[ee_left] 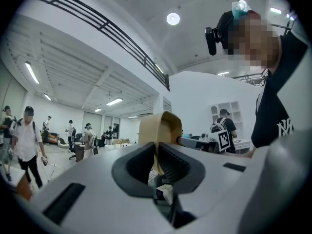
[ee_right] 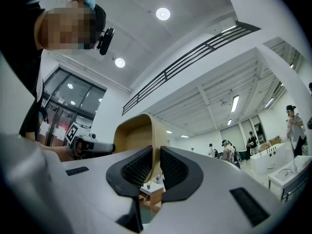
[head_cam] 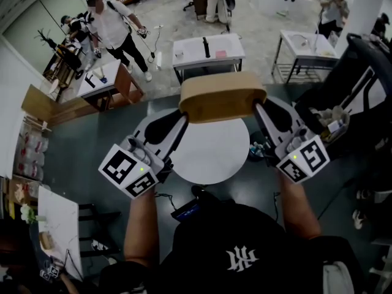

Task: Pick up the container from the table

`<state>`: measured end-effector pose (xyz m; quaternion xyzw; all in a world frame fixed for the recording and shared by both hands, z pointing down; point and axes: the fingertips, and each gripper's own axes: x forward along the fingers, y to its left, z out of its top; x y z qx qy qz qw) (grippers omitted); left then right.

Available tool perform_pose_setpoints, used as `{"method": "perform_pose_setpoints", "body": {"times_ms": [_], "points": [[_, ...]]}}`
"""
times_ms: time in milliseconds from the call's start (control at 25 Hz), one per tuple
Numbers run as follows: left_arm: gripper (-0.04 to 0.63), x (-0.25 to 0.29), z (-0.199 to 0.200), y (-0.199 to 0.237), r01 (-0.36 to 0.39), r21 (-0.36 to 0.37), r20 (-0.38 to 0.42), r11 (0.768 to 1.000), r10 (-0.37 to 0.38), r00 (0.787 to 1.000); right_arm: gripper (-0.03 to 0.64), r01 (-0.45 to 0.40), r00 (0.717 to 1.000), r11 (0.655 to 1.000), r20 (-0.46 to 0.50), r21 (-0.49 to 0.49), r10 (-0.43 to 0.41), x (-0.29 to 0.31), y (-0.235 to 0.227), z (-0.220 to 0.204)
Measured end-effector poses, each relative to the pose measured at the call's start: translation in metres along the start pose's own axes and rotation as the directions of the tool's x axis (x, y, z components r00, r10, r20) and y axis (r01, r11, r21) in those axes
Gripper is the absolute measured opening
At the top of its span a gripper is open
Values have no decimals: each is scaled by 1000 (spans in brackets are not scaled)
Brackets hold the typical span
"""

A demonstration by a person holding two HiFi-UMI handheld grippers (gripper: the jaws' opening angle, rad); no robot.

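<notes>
A person in a white shirt point(head_cam: 113, 26) stands mid-stride on the pale floor at the upper left. Further right, a white rectangular table point(head_cam: 191, 46) carries a black bar point(head_cam: 206, 46) near its middle, with a pink square point(head_cam: 221, 54) just beside it. Another white table point(head_cam: 312, 52) stands to its right.

Large open lab hall. Rows of white desks point(head_cam: 208, 49) across the upper frame; other people point(head_cam: 113, 26), upper left, wear head cameras and carry handheld rigs. High ceiling, strip lights point(ee_left: 31, 72), mezzanine railing point(ee_left: 107, 33).
</notes>
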<state>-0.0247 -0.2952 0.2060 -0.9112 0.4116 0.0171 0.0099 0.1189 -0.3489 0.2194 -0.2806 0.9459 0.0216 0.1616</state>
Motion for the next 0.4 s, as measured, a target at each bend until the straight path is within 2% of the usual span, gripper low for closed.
{"method": "perform_pose_setpoints", "body": {"times_ms": [400], "points": [[31,1,-5,3,4,-13,-8,1000,-5,1000,72,0,1000,1000,-5,4,0,1,-1,-3]]}}
